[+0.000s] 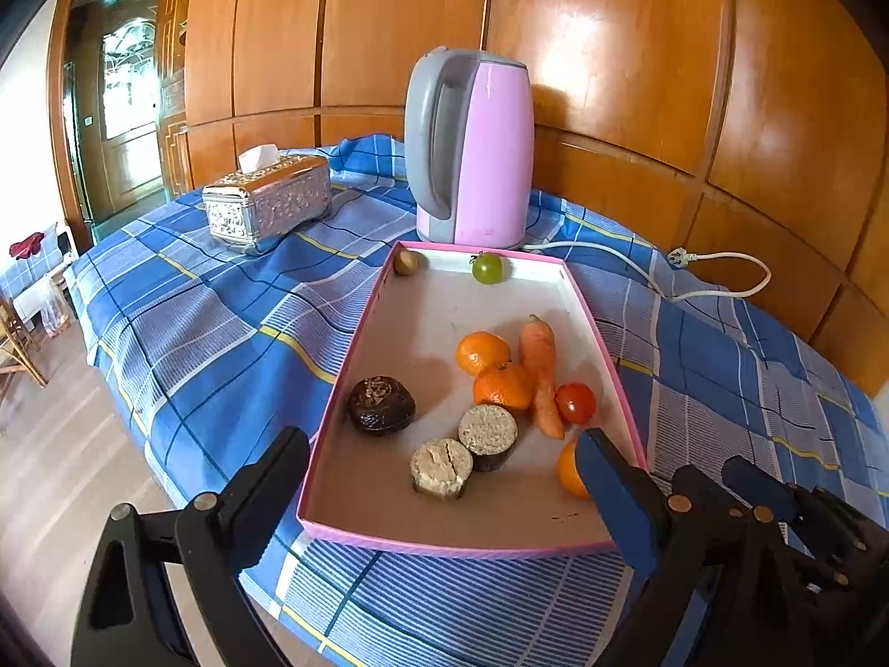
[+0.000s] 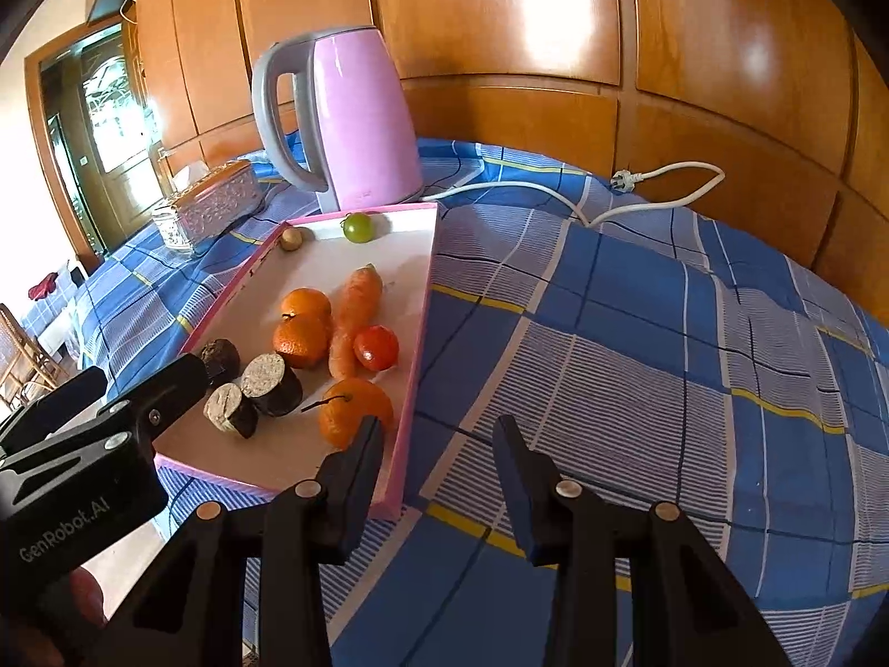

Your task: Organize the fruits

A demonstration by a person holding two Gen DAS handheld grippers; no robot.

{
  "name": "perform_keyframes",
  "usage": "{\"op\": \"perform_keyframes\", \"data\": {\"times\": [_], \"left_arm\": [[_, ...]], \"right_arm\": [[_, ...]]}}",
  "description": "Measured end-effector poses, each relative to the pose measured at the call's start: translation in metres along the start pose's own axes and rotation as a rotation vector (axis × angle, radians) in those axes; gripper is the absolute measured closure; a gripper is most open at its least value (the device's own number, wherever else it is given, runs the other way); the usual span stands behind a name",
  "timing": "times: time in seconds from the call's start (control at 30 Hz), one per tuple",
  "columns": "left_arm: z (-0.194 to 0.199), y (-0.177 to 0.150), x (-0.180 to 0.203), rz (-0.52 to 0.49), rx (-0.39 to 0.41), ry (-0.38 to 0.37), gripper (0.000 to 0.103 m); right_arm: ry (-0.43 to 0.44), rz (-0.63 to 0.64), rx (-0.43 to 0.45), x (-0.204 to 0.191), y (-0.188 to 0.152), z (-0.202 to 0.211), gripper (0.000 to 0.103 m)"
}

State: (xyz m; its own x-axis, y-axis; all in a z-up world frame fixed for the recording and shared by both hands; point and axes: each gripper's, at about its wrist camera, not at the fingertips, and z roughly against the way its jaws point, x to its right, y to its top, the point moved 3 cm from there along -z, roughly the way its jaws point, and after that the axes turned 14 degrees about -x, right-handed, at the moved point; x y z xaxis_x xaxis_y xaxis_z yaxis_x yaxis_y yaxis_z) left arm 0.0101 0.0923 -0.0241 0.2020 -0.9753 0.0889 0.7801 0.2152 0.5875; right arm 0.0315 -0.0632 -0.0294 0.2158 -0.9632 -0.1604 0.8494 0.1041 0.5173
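The left gripper (image 1: 444, 472) gapes wide over the pink tray's (image 1: 344, 356) near edge, empty. The right gripper (image 2: 439, 444) stands narrowly parted, empty, astride the tray's right rim beside a tangerine (image 2: 353, 408). Carrot (image 1: 542, 375), cherry tomato (image 1: 575, 403) and green grape (image 1: 487, 268) lie inside.

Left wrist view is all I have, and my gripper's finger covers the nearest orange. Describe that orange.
Observer: The right wrist view shows the orange whole, with a thin dark stem, lying close to the tray's right wall.
Operator: Report the right gripper.
Observer: The right gripper is open and empty, with one finger over the tray's near corner and the other over the cloth.
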Motion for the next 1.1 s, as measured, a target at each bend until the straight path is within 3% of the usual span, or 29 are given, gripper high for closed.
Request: {"op": "perform_keyframes", "data": {"times": [1.1], "left_arm": [[0.004, -0.0011, -0.002, 0.01, 0.019, -0.012, 0.003]], "right_arm": [[0.0, 0.014, -0.013, -0.0042, -0.0059, -0.0026, 0.062]]}}
